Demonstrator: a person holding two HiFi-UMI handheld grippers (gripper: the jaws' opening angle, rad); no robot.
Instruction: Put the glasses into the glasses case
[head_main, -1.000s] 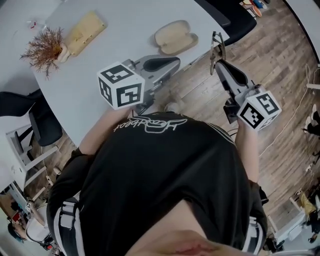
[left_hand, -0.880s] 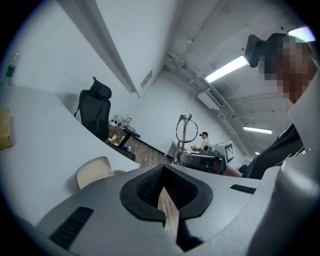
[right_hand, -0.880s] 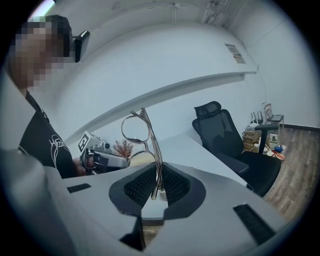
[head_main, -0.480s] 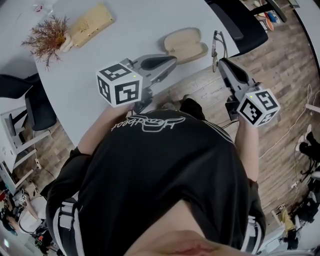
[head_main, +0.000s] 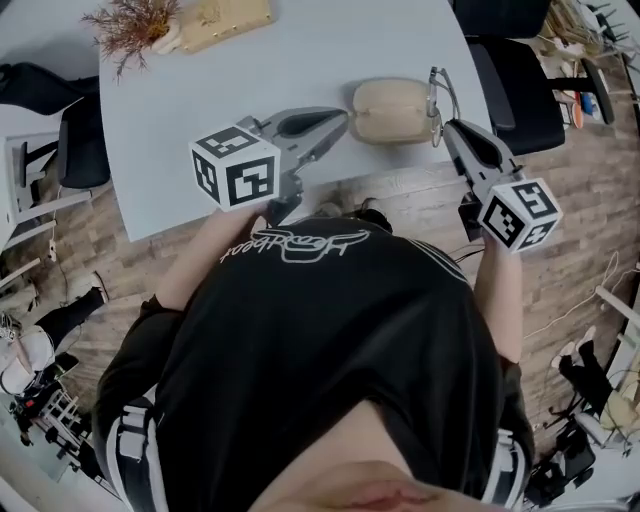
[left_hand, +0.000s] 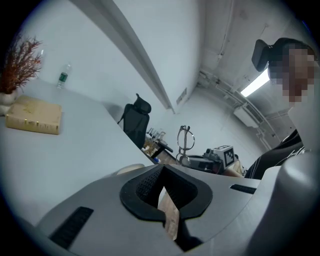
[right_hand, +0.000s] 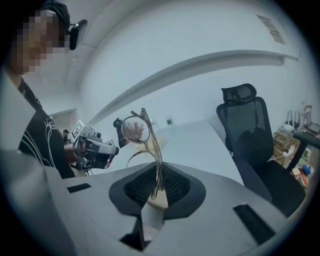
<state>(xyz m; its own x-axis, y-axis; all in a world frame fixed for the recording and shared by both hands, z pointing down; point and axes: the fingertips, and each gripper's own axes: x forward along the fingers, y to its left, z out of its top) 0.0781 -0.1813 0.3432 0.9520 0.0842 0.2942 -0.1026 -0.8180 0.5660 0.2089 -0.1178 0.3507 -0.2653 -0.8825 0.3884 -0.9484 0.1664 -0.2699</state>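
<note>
The tan glasses case (head_main: 392, 110) lies on the white table (head_main: 200, 100) close to its near edge. My right gripper (head_main: 447, 125) is shut on a temple arm of the thin-framed glasses (head_main: 435, 92). It holds them upright just off the case's right end. In the right gripper view the glasses (right_hand: 135, 129) rise from between the pads of the right gripper (right_hand: 159, 165). My left gripper (head_main: 338, 122) hovers at the case's left end, shut and holding nothing. In the left gripper view its tips (left_hand: 163, 166) meet, with the glasses (left_hand: 185, 140) beyond.
A wooden box (head_main: 225, 20) and a dried plant (head_main: 135, 20) sit at the table's far side. A black office chair (head_main: 515, 85) stands to the right of the table and another (head_main: 40, 80) to its left. Wooden floor lies below the table's edge.
Both grippers have moved in toward the case. The glasses, which hung off to the case's right over the floor, now sit right beside its right end. The left gripper's tips have neared its left end.
</note>
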